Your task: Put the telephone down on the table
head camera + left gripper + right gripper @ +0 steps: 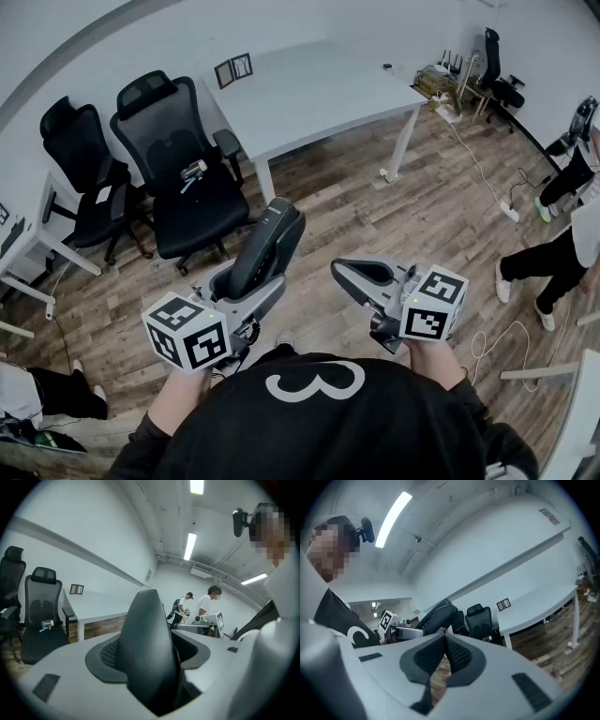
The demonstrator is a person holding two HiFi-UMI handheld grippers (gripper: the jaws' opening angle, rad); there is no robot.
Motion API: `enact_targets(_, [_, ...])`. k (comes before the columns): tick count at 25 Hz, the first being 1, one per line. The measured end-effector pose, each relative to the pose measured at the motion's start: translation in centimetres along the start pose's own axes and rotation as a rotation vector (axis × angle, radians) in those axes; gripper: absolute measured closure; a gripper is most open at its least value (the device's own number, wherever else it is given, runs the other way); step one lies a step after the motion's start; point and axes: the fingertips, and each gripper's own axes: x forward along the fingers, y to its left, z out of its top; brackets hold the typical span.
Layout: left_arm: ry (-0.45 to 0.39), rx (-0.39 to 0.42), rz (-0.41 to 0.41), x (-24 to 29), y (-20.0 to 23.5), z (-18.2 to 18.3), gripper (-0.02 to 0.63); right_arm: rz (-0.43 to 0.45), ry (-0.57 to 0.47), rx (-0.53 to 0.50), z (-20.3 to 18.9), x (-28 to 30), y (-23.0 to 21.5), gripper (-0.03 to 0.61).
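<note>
Two grippers hang over the wooden floor in the head view. The left gripper point(251, 291) is clamped on the dark telephone point(267, 246), whose long axis slants up and away toward the white table point(319, 94), well ahead. Left gripper view: the handset fills the jaws, pads on both flanks, table beyond at left. Right gripper view: the right gripper point(444, 641) is pinched together on nothing, so the left hand has the load.

Head view: looks steeply down from above, table point(309, 89) upper centre. Gripper views: close behind own jaws, near level, sharing table and black chairs point(178, 159).
</note>
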Motion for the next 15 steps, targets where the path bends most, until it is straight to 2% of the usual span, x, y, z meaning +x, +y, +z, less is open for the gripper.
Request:
enact_targets(4, [0.000,-0.029,-0.021,0.2,-0.6,-0.9,0.321,-0.026,0.018,-0.018,-0.8,-0.8,0.1,0.571])
enact_targets(8, [0.002,-0.007,-0.033,0.9,-2.0,-1.3,0.321,-0.057,-0.004,-0.014,-0.5,-2.6,0.0,0.569])
enact_targets(11, [0.002,0.001,-0.047,1.6,-2.9,-1.2,0.321,-0.118,-0.002,-0.047,-0.2,-4.1,-0.8,0.565])
enact_targets(15, [0.015,0.017,-0.054,2.2,-3.5,-1.1,0.321,-0.082,0.008,-0.041,-0.7,-4.2,-0.6,0.566])
